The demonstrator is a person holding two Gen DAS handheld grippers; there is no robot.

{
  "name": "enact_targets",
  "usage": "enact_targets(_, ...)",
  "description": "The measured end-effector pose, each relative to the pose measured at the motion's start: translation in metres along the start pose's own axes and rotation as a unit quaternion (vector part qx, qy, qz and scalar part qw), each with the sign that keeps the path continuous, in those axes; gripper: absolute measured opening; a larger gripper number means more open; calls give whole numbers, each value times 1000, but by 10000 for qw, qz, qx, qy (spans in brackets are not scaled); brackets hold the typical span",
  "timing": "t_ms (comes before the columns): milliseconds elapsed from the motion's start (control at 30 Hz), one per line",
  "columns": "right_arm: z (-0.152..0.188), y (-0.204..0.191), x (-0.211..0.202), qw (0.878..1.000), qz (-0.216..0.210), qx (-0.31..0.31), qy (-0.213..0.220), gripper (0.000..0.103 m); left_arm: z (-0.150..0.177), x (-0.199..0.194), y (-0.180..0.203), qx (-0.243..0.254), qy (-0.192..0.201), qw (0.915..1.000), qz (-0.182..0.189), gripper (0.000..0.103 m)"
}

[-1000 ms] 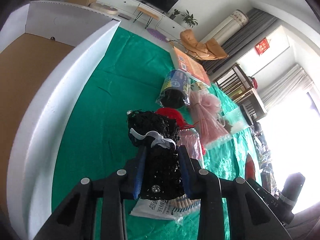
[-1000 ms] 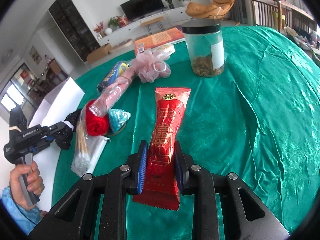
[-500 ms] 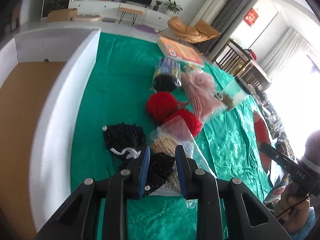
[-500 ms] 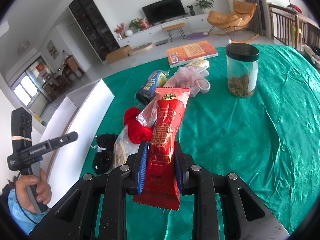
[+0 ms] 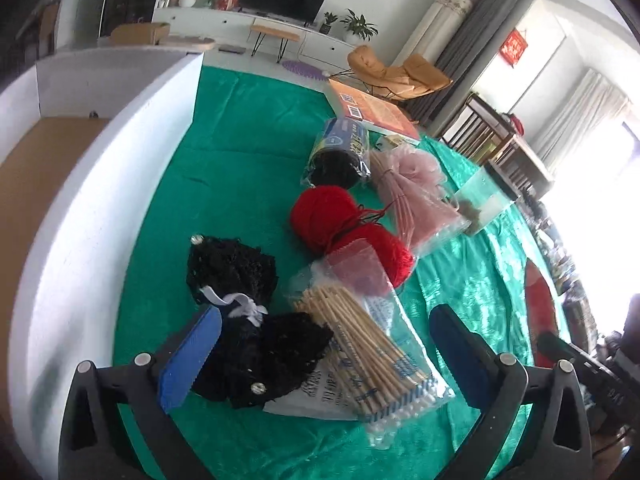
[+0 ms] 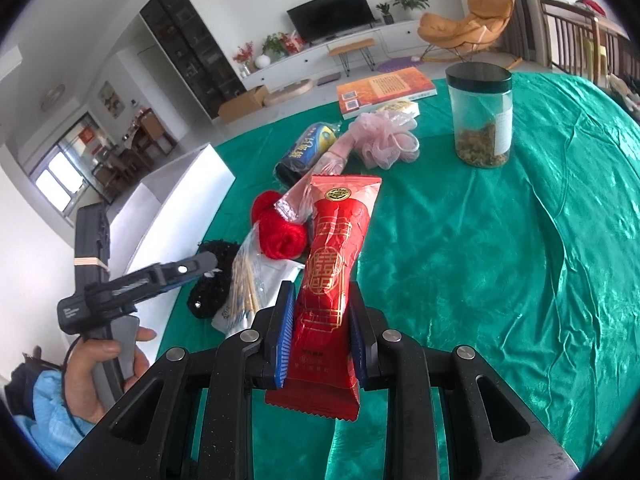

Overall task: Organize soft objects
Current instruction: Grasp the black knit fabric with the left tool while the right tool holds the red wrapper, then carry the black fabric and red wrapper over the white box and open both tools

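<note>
My left gripper [image 5: 324,344] is open, its jaws wide apart above a black lace bundle [image 5: 240,292] tied with a white ribbon and a bag of cotton swabs [image 5: 360,344], both lying on the green cloth. Red yarn balls [image 5: 324,216] lie just beyond. My right gripper [image 6: 320,328] is shut on a red foil packet [image 6: 332,264] and holds it upright above the cloth. The left gripper [image 6: 176,276] also shows in the right wrist view, over the black bundle [image 6: 208,280].
A white box [image 5: 84,200] with a brown floor stands at the left. A blue-labelled roll [image 5: 340,152], a pink mesh sponge [image 6: 384,136], an orange book [image 6: 384,88] and a black-lidded jar [image 6: 480,116] stand farther back on the green tablecloth [image 6: 500,240].
My left gripper has opened and let go of the black lace bundle, which now lies on the cloth. My right gripper has lifted the red packet higher.
</note>
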State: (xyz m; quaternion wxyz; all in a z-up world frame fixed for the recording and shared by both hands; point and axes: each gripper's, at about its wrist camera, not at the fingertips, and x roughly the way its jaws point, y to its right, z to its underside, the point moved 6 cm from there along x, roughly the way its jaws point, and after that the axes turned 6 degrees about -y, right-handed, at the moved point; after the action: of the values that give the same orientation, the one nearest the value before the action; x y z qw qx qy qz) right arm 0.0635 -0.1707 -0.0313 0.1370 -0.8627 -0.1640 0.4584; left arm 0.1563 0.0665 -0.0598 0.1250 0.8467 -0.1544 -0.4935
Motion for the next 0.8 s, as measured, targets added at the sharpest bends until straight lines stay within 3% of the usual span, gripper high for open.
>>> enact_targets(67, 0, -1, 2, 10000, -49, 24, -2, 27, -1, 12, -10, -16, -141, 9996, -253, 103)
enact_targets(167, 2, -2, 4, 9999, -111, 19, -8, 27, -1, 35, -26, -271, -332, 9986, -312, 102)
enact_targets(300, 6, -1, 2, 9999, -110, -2, -16, 27, 0, 58, -42, -499, -376, 9964, -582, 90)
enact_targets(367, 7, 2, 0, 10000, -78, 1, -9, 27, -2, 55, -51, -706, -249, 9956, -567, 61)
enact_targets(400, 7, 3, -1, 10000, -53, 5, -3, 27, -3, 52, -54, -722, -227, 9948, -677, 34)
enact_targets(633, -1, 6, -8, 9999, -25, 119, 67, 27, -3, -9, -34, -780, 184, 9966, 183, 34)
enact_targets(733, -9, -15, -9, 9997, -223, 30, 53, 27, -7, -57, -33, -741, 482, 9950, 466, 34)
enact_targets(800, -15, -42, -7, 9991, -396, -114, 31, 27, -9, -92, -44, -716, 708, 9939, 460, 34)
